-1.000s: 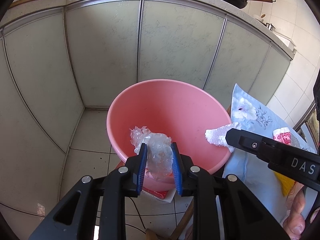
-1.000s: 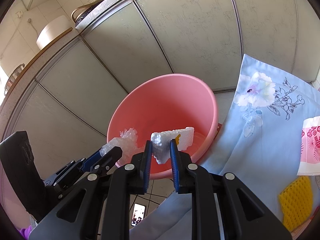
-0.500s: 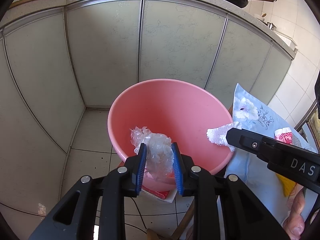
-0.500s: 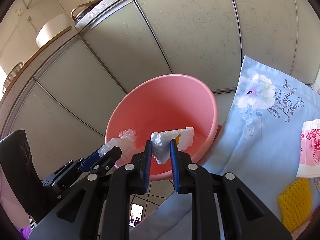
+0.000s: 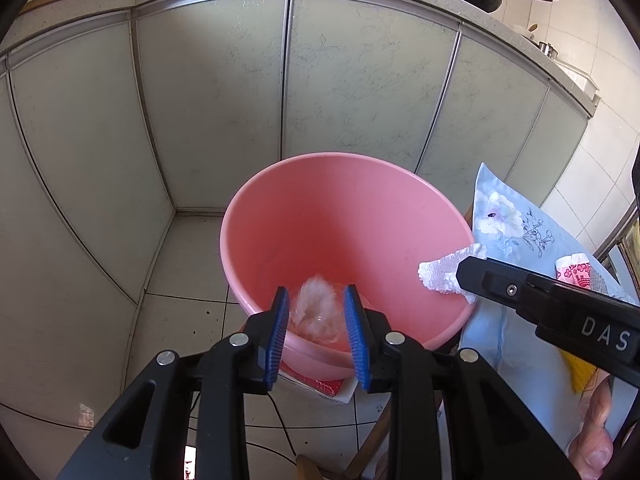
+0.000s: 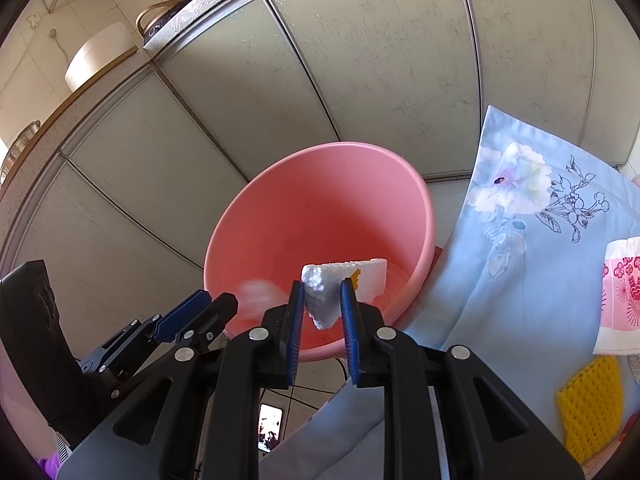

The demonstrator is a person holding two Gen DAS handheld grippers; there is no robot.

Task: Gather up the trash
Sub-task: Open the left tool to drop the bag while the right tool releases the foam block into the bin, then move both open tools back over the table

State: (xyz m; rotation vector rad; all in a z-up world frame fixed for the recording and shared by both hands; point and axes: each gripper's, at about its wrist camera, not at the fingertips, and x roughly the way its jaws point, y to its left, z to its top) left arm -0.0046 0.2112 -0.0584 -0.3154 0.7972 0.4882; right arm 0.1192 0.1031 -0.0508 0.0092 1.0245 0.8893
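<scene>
A pink plastic bucket stands on the tiled floor in front of the cabinets; it also shows in the right wrist view. My left gripper is open above its near rim. A crumpled clear plastic wrap, blurred, is below the left fingers inside the bucket; it shows as a blur in the right wrist view. My right gripper is shut on a white foam piece, held over the bucket's right rim; the foam also shows in the left wrist view.
A light blue flowered cloth covers the surface to the right of the bucket, with a pink-printed paper pack and a yellow foam net on it. Grey cabinet doors stand behind. A red-edged booklet lies under the bucket.
My left gripper has opened wider and the plastic wrap has dropped from between its fingers down into the bucket. The right gripper still holds the foam in about the same place.
</scene>
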